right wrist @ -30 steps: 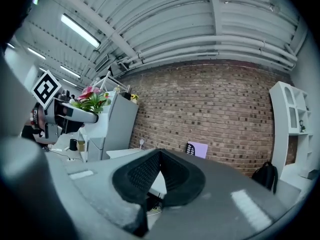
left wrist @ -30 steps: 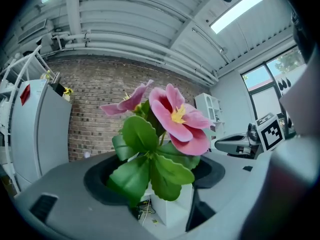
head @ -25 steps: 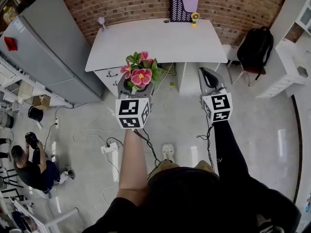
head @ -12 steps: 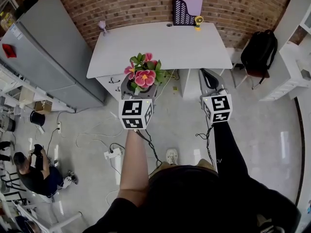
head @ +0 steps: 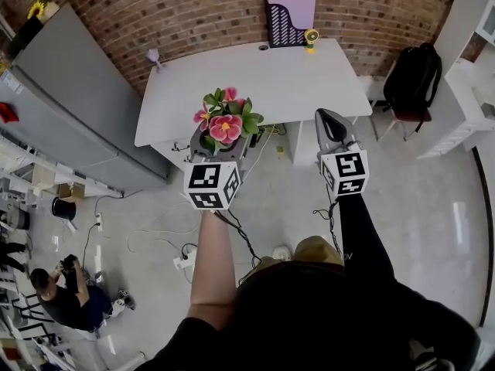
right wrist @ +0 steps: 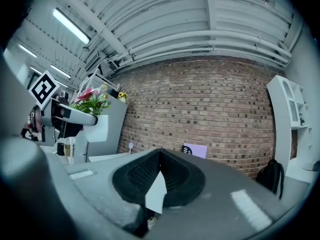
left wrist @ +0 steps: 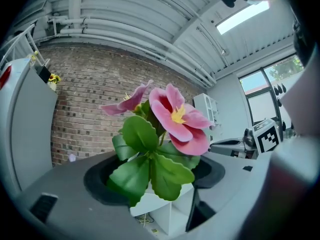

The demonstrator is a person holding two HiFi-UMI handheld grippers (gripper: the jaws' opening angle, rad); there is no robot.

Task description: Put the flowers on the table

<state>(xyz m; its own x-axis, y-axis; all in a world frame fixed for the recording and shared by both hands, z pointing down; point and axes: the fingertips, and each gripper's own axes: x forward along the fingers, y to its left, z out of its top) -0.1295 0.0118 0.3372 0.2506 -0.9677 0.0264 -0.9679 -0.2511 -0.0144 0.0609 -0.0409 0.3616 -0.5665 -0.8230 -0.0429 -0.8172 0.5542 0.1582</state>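
Crouching on the floor at far left is a person (head: pixel 62 304), below a tall grey cabinet (head: pixel 77 107). Next comes the left gripper (head: pixel 219 145), its jaws spread wide and clamped on the pink flowers (head: pixel 224 124), whose green leaves rise between the black pads (left wrist: pixel 95 184). The flowers are held in the air at the near edge of the white table (head: pixel 302 76), not yet set on it. Further right, the right gripper (head: pixel 328 118) is empty, its jaws together. A black backpack (head: pixel 410 76) rests at far right.
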